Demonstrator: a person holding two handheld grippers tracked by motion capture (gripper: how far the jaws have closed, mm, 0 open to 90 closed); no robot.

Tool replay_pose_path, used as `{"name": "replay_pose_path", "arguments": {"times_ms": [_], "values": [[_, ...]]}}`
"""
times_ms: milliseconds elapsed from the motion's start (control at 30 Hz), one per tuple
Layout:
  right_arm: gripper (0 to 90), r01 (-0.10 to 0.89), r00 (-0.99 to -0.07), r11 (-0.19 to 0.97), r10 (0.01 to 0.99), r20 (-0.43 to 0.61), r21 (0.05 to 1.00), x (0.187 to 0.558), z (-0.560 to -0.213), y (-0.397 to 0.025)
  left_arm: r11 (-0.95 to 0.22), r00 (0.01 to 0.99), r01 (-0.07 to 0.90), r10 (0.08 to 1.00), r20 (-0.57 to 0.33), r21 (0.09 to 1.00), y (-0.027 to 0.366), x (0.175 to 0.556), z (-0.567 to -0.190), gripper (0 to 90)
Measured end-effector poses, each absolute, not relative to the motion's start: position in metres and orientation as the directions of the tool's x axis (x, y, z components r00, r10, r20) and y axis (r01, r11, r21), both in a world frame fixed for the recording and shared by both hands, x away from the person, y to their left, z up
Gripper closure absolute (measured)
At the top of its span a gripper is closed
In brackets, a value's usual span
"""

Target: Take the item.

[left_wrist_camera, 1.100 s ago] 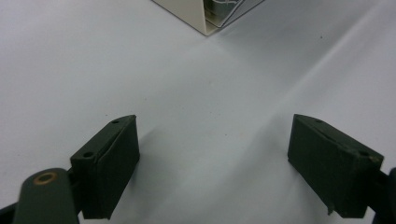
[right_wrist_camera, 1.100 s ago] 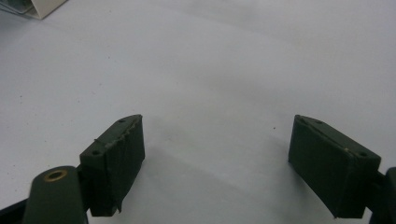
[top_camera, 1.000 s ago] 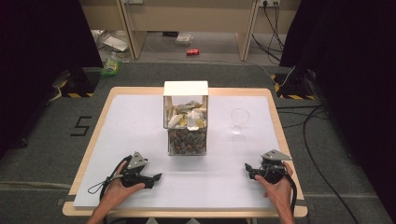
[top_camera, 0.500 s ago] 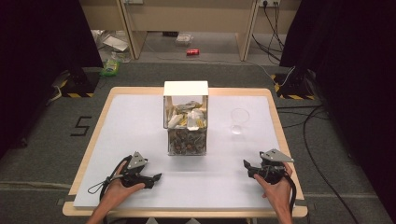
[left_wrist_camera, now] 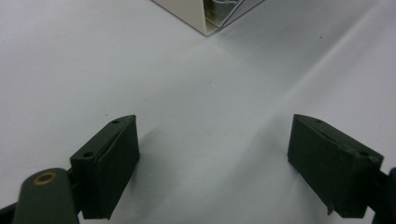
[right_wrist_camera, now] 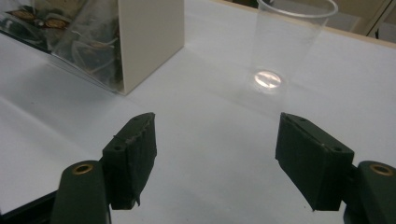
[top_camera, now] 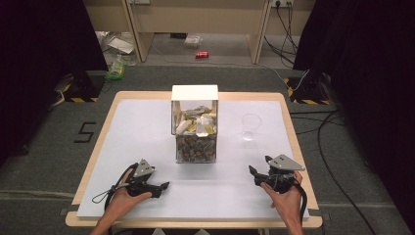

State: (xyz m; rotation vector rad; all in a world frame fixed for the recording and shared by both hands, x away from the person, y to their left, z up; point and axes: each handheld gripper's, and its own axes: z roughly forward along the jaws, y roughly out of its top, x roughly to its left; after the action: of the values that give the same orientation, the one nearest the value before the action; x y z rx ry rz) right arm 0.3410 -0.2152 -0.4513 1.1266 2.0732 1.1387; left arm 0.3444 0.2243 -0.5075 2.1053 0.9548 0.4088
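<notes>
Clear plastic cup (top_camera: 251,126): upright on the tabletop (top_camera: 147,127), right of the dispenser box (top_camera: 194,128), ahead of your right gripper (top_camera: 258,175), the nearer one. Both it and your left gripper (top_camera: 159,187) are spread, empty.

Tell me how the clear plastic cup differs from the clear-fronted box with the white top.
The clear plastic cup is round, empty and open-topped; the clear-fronted box is square, taller, white-topped and packed with small packets. The cup stands nearer the right gripper, the box mid-table. Both stand upright on the white table.
</notes>
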Motion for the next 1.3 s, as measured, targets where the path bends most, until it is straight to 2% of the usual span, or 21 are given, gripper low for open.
{"name": "replay_pose_path", "arguments": {"times_ms": [700,1100,1300], "values": [[39.6,0.267,-0.608,0.333,0.786,-0.11,0.904,0.329,-0.409,-0.18,-0.419,0.666,0.495,0.745,-0.023,0.761,0.224,0.344,-0.507,15.7],[40.6,0.151,-0.668,0.321,0.73,-0.143,0.935,0.321,-0.373,-0.151,-0.42,0.666,0.495,0.745,-0.022,0.761,0.224,0.344,-0.507,15.7],[40.6,0.129,-0.686,0.307,0.714,-0.139,0.943,0.321,-0.361,-0.138,-0.419,0.666,0.495,0.746,-0.023,0.761,0.224,0.344,-0.507,15.7]]}}
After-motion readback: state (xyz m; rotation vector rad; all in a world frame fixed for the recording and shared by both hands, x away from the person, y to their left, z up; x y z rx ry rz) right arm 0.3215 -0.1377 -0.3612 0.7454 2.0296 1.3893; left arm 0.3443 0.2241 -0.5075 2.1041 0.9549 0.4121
